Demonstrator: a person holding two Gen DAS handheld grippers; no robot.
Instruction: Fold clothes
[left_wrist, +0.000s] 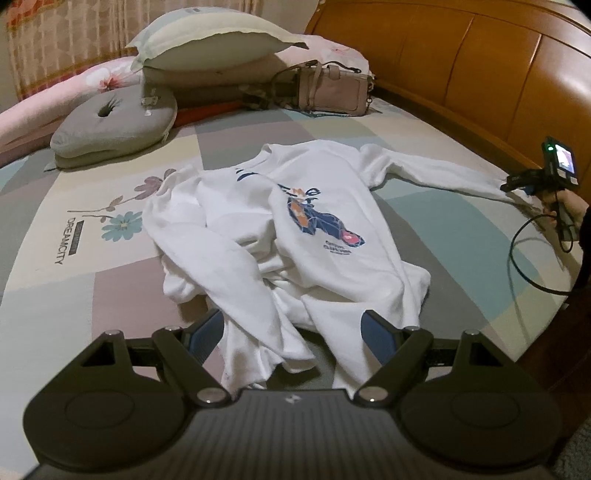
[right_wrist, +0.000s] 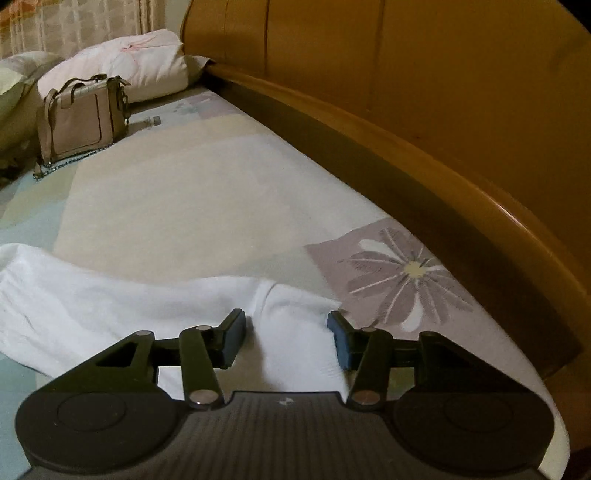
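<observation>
A white sweatshirt with a blue and orange print lies crumpled, front up, on the bed. Its lower hem reaches between the fingers of my left gripper, which is wide open and not pressing on the cloth. One sleeve stretches out toward the headboard. Its cuff lies flat between the pads of my right gripper, whose jaws stand partly open, clear of the fabric. In the left wrist view the right gripper shows at that cuff, held by a hand.
A beige handbag stands at the back by stacked pillows and a grey cushion. The wooden headboard runs close along the right. A black cable loops over the patterned sheet.
</observation>
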